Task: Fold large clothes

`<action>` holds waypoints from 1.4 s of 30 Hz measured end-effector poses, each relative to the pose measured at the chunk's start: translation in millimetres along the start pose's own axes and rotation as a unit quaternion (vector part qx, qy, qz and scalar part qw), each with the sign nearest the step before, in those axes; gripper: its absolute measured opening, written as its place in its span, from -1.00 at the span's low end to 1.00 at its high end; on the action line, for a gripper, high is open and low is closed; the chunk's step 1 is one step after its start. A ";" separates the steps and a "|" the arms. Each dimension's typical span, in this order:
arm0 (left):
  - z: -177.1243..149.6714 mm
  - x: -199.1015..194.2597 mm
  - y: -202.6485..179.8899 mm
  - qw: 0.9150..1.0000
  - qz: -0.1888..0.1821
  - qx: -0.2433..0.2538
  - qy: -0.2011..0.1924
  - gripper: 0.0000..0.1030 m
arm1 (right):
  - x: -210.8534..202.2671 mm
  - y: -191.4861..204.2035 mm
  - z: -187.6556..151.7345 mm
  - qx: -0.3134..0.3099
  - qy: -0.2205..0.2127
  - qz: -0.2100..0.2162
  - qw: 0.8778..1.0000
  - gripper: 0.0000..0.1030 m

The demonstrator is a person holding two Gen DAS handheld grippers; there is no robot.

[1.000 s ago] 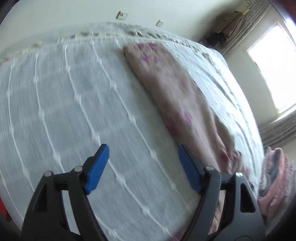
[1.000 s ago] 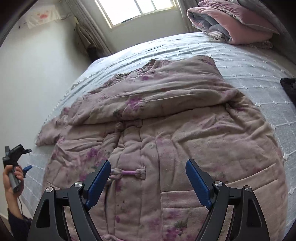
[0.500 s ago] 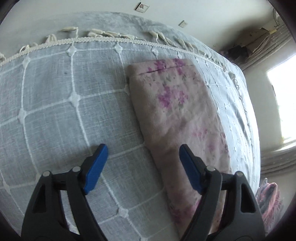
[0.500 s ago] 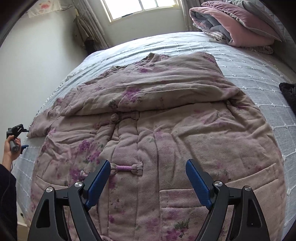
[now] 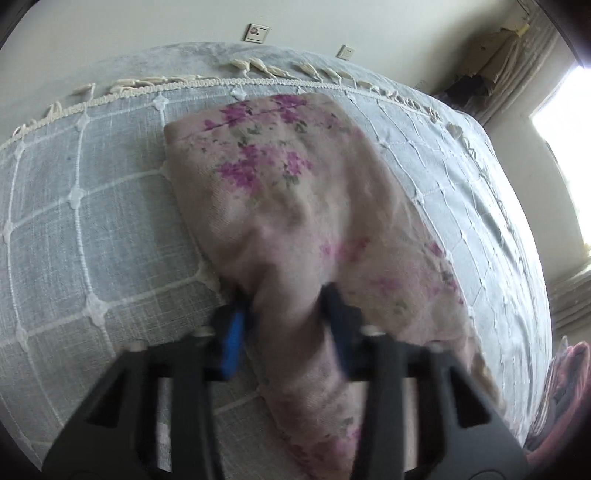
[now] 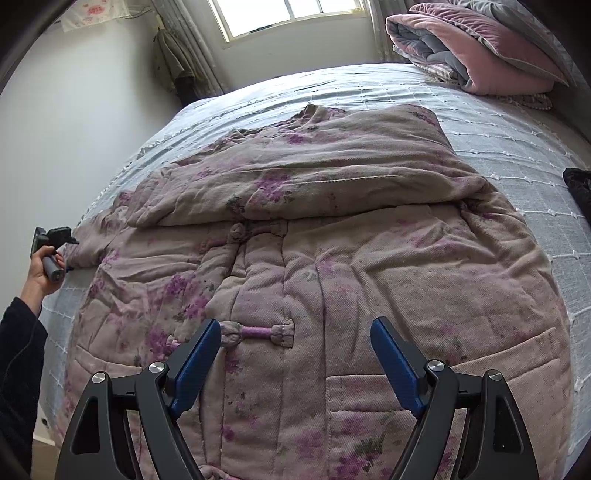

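Across the bed [image 6: 498, 122], on its pale grey bedspread [image 5: 92, 206] stitched with a white grid, a quilted floral jacket [image 6: 332, 258] lies front-up, pinkish beige with purple blossoms. One sleeve is folded across the chest [image 6: 314, 177], and a knotted cloth fastener [image 6: 258, 332] shows on the front placket near the hem.

At the far left edge of the bed, the left claw [image 5: 284, 325] is pinched closed on the other sleeve [image 5: 280, 192], its blue pads pressing a bunched ridge of the fabric from both sides (this view is blurred, so the exact contact is soft). Beyond the grip the sleeve stretches flat toward its cuff, which lies close to the tasselled fringe [image 5: 258, 74] of the bedspread. In the right wrist view the person's hand [image 6: 40, 269] grips that tool's handle beside the sleeve end.

Over the lower front of the jacket the right claw [image 6: 295, 358] hovers with its blue pads spread wide, holding nothing; the fastener sits just past its left finger.

At the head of the bed a folded pink and grey quilt [image 6: 480, 48] is stacked, and a window [image 6: 291, 14] lights the back wall.
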State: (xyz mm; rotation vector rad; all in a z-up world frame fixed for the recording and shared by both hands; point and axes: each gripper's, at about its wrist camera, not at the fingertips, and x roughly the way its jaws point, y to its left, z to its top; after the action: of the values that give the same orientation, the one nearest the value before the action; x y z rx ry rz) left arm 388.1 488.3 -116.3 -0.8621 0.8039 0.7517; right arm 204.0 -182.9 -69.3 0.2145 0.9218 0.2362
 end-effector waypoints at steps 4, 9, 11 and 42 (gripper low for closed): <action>4.0 -11.5 0.2 1.000 -0.018 0.005 -0.013 -0.62 | -2.6 -3.7 1.4 0.006 -0.002 0.003 1.000 0.64; 8.6 -61.3 0.3 0.996 -0.061 -0.007 -0.064 -0.67 | -3.3 -12.8 3.7 0.023 -0.003 0.003 1.000 0.64; 10.6 -87.7 -3.1 0.994 -0.075 -0.001 -0.084 -0.69 | -4.3 -19.4 4.9 0.038 -0.002 0.008 0.999 0.64; -379.8 -239.2 -280.5 0.835 -0.297 0.463 -0.030 -0.61 | -23.8 -102.5 14.6 0.198 -0.001 0.060 0.978 0.64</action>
State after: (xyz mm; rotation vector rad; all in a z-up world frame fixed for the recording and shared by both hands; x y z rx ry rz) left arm 391.7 -21.1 27.3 -0.1568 0.6709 -0.2007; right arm 213.1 -288.7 -71.6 0.6396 0.9492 0.1613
